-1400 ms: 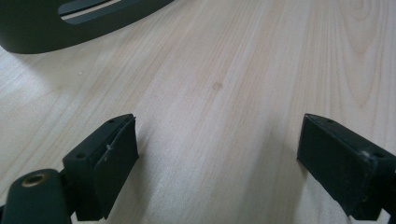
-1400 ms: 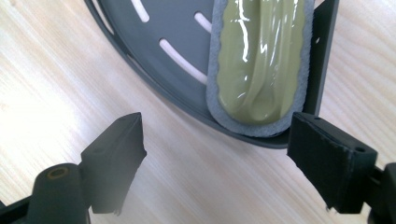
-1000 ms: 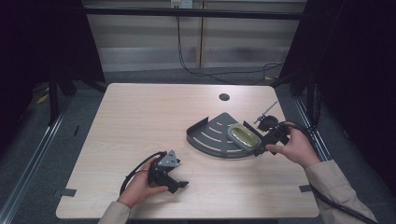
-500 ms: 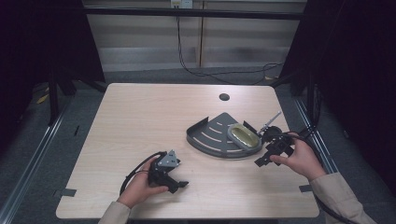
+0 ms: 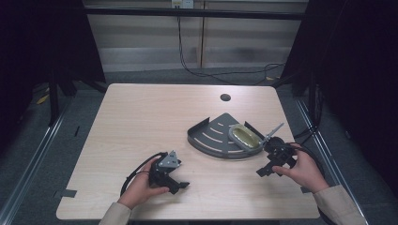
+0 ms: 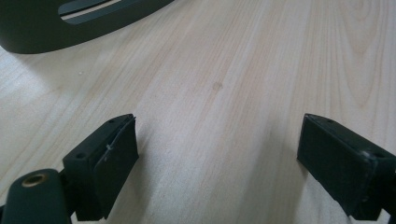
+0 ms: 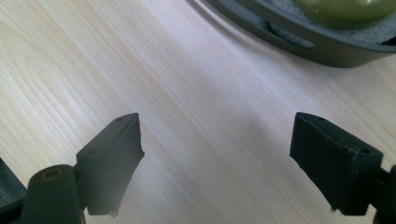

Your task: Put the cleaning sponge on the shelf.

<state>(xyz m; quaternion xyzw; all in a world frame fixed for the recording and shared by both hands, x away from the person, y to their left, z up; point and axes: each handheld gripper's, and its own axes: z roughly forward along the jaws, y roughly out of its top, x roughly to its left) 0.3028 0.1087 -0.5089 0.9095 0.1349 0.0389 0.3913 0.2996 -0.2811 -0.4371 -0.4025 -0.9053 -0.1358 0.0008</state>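
Observation:
A dark grey fan-shaped tray with slots lies right of the table's middle. A yellow-green pad rests in its right end. My right gripper is just in front of that end, open, with bare wood between its jaws. In the right gripper view the open gripper hovers low over the table, and the tray wall and the pad lie beyond. My left gripper rests near the front edge, open and empty. In the left gripper view, the gripper faces the tray's rim.
The light wooden table has a round cable hole near its far edge. Cables run along the floor behind it. Dark frames and floor surround the table on both sides.
My right gripper has drawn back from the tray's right end toward the front of the table. The left gripper has stayed put.

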